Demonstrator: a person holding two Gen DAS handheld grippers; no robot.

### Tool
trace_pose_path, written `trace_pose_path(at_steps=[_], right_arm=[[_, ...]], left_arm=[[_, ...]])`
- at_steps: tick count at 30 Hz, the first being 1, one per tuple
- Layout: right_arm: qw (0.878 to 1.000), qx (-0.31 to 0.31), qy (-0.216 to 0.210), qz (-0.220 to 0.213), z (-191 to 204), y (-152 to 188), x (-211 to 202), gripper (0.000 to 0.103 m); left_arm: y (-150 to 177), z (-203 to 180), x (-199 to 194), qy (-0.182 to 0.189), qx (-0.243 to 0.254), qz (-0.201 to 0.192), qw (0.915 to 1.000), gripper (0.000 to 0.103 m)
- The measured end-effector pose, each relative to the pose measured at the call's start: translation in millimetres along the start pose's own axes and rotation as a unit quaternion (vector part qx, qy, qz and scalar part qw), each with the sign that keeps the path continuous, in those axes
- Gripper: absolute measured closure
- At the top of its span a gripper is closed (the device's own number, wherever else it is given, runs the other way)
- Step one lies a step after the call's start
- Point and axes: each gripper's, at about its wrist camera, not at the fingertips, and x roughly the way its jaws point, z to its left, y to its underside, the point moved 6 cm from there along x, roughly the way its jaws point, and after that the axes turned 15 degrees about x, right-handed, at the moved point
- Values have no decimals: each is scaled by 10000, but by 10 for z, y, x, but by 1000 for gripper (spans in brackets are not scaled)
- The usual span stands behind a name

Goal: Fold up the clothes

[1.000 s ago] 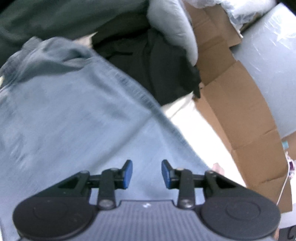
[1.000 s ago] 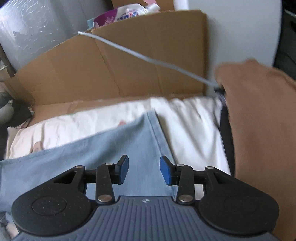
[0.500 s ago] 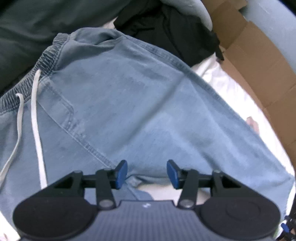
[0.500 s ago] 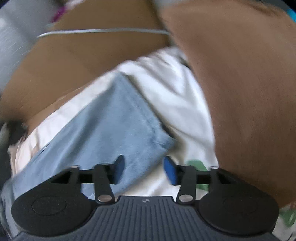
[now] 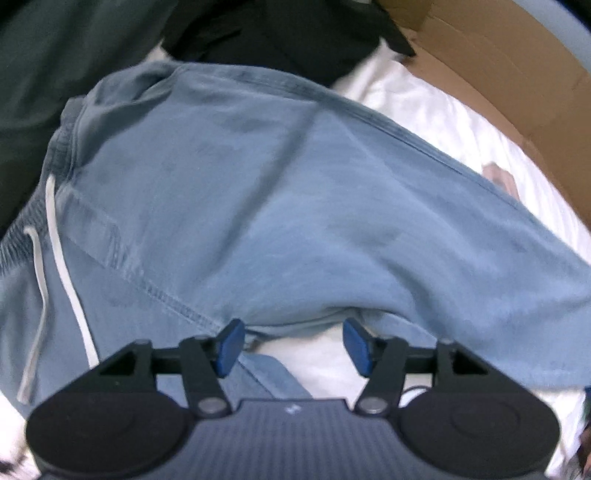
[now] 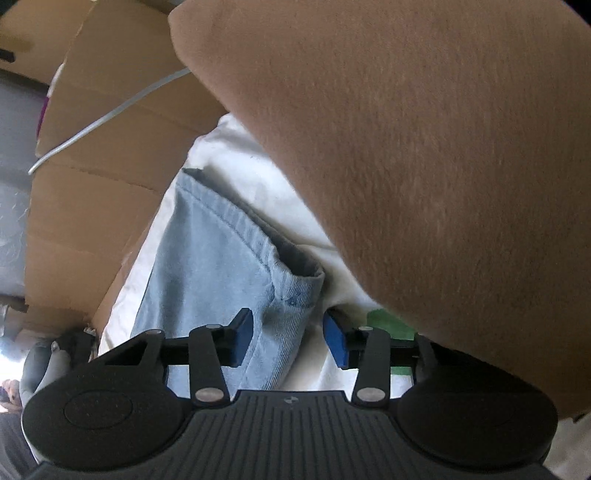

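Note:
Light blue denim pants (image 5: pixel 258 203) with a white drawstring (image 5: pixel 55 236) lie spread on a white sheet (image 5: pixel 424 110). My left gripper (image 5: pixel 291 345) points down at the pants' near edge. Its jaws are opening, with only the sheet and a fold of denim showing under the gap. In the right wrist view one leg's hem (image 6: pixel 221 258) lies on the sheet. My right gripper (image 6: pixel 288 341) hovers over the hem corner. Its jaws are closing with the denim between them, and the right pad (image 6: pixel 334 343) stands clear of the cloth.
A large brown cloth (image 6: pixel 424 166) hangs close over the right gripper. Cardboard (image 6: pixel 110 147) with a grey cable (image 6: pixel 103 122) borders the sheet. A black garment (image 5: pixel 277 33) and a dark green one (image 5: pixel 55 55) lie beyond the waistband. A green patch (image 6: pixel 388 321) marks the sheet.
The left gripper has shifted to the pants' near edge and its jaws have widened. The right gripper has dropped and rolled toward the leg hem, and its jaws are narrower than half a second ago.

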Motion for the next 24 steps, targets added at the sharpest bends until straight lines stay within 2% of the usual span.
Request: trace_pose_path(at_steps=[2, 4, 10, 14, 19, 24], right_arm=[[9998, -124, 95, -77, -12, 11, 12, 93], [10000, 46, 19, -83, -15, 1, 9, 99], [9989, -366, -217, -196, 233, 14, -118, 101], [9972, -611, -167, -394, 317, -23, -213, 102], [9965, -614, -17, -567, 320, 1, -221, 102], [9947, -597, 95, -829, 341, 26, -243, 102]], left_arm=[[-38, -53, -8, -44, 30, 76, 10000, 41], [-89, -110, -7, -25, -33, 56, 10000, 41], [-177, -197, 61, -292, -57, -71, 9995, 41], [-121, -127, 60, -432, -64, -81, 9990, 41], [22, 91, 82, -624, -267, 21, 9977, 41], [111, 209, 132, -751, -194, 49, 9970, 41]])
